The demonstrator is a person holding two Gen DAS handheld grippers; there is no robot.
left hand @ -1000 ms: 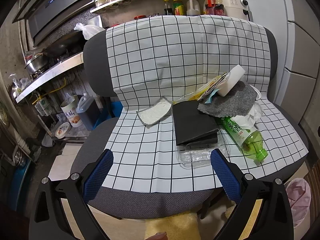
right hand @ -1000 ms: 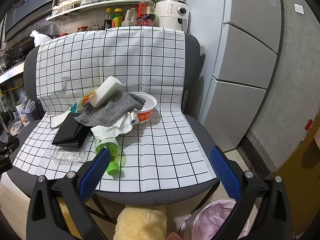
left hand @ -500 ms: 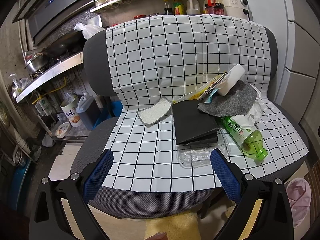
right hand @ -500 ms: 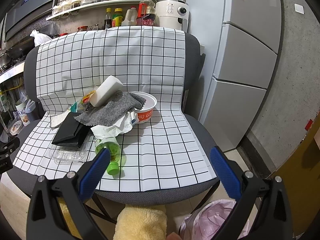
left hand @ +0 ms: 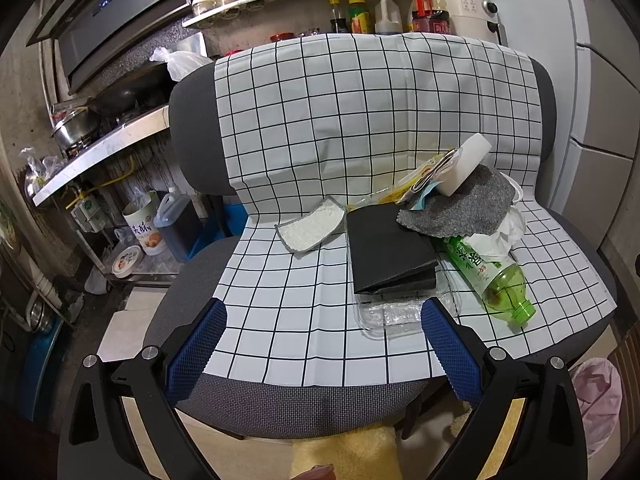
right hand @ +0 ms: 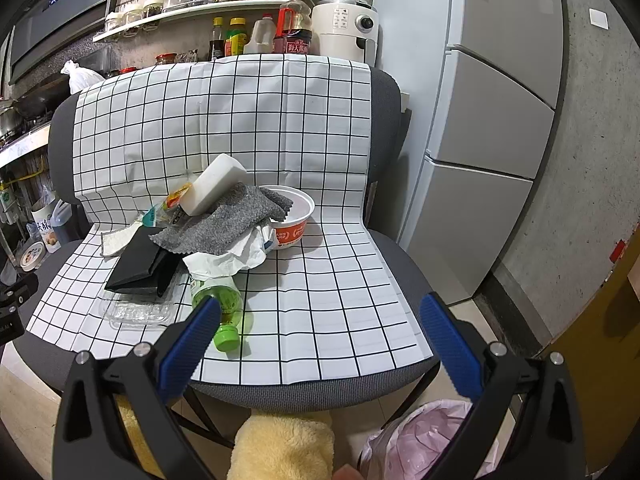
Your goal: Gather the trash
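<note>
A pile lies on the checked cloth (left hand: 304,288) over a grey chair seat: a green plastic bottle (left hand: 492,268) (right hand: 218,300) on its side, a clear plastic tray (left hand: 394,314) (right hand: 134,308), a black folded wallet (left hand: 388,248) (right hand: 140,264), a grey cloth (left hand: 460,208) (right hand: 224,224), crumpled white tissue (right hand: 232,254), a white sponge block (left hand: 464,164) (right hand: 212,188), a red-and-white noodle cup (right hand: 292,220) and snack wrappers (left hand: 416,184). My left gripper (left hand: 322,320) hangs open before the seat's front edge. My right gripper (right hand: 320,320) is open too, near the bottle's cap.
A bin lined with a pink bag (right hand: 424,436) (left hand: 600,396) stands on the floor at the lower right. A white-filled fabric pad (left hand: 312,230) lies left of the wallet. A fridge (right hand: 500,120) stands to the right. A kitchen counter (left hand: 100,148) with pots runs along the left.
</note>
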